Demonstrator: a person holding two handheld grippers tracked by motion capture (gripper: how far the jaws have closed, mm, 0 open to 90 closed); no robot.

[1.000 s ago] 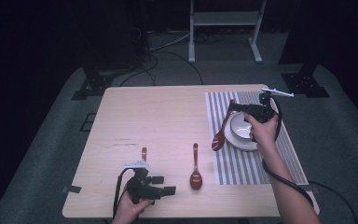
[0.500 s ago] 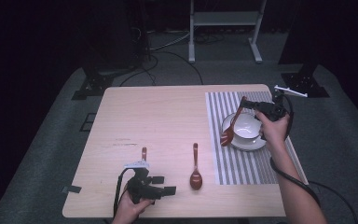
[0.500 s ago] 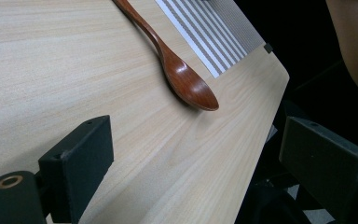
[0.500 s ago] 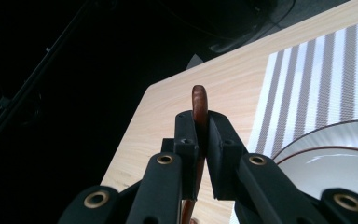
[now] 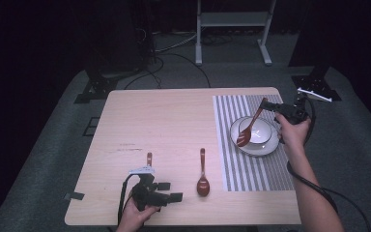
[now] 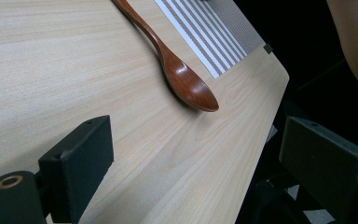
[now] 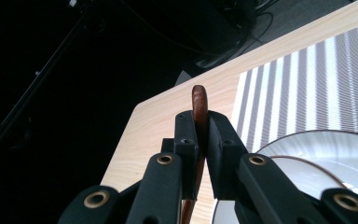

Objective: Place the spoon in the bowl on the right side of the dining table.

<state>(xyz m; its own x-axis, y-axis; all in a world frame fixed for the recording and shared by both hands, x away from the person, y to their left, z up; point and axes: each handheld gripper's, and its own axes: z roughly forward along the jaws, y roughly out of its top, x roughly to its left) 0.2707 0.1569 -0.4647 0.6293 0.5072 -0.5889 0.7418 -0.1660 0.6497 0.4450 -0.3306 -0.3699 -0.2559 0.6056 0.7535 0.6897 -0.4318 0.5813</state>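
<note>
My right gripper (image 5: 272, 107) is shut on the handle of a brown wooden spoon (image 5: 250, 126). The spoon slants down so that its bowl end hangs over the white bowl (image 5: 263, 133), which sits on a plate on the striped placemat (image 5: 232, 108). In the right gripper view the jaws (image 7: 200, 128) pinch the spoon handle (image 7: 199, 99), with the white bowl (image 7: 335, 154) below. My left gripper (image 5: 170, 191) rests open at the table's front edge. A second brown spoon (image 5: 203, 175) lies just to its right; in the left gripper view that spoon (image 6: 184, 81) lies beyond the open jaws (image 6: 196, 154).
A third spoon's handle (image 5: 149, 158) pokes out behind the left gripper. The wooden table (image 5: 164, 121) stands on grey carpet, with a metal rack's legs (image 5: 232, 29) and cables behind. The table's right front corner (image 6: 275, 70) is close to the left gripper.
My right gripper has carried the spoon to the right, bringing its bowl end from the dish's left edge to above the dish. The left gripper has stayed still.
</note>
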